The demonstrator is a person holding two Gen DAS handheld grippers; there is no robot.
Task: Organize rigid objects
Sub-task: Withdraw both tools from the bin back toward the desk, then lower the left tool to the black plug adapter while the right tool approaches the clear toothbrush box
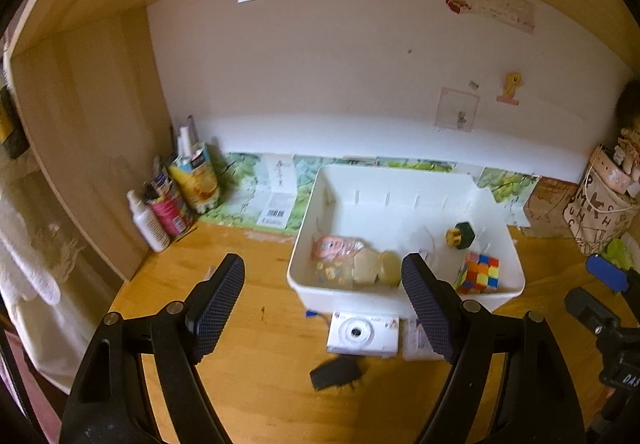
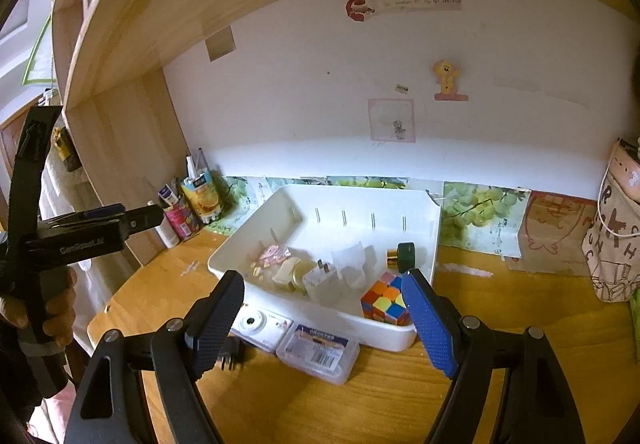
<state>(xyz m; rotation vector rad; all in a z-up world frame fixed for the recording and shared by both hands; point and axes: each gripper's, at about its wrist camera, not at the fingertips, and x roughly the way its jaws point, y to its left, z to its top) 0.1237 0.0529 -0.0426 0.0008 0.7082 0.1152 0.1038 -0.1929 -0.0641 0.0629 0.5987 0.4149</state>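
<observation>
A white bin [image 1: 404, 302] [image 2: 352, 324] sits on the wooden desk. It holds a colour cube [image 1: 478, 272] [image 2: 386, 304], a dark green and yellow piece [image 1: 462, 234] [image 2: 404, 254], a pink packet [image 1: 336, 246] [image 2: 272, 254], beige pieces [image 1: 376, 264] and a white plug adapter [image 2: 322, 278]. In front of the bin lie a small white camera [image 1: 362, 332] [image 2: 260, 326], a black plug [image 1: 336, 372] [image 2: 230, 354] and a clear plastic box [image 2: 318, 350]. My left gripper [image 1: 324, 308] is open and empty above the camera. My right gripper [image 2: 322, 320] is open and empty above the bin's front edge.
Bottles and tubes [image 1: 176, 196] [image 2: 192, 204] stand in the back left corner by the wooden side panel. A lettered bag [image 1: 604, 204] [image 2: 616, 240] stands at the right. Picture cards lean along the back wall. The left gripper's body [image 2: 80, 236] shows at the left of the right wrist view.
</observation>
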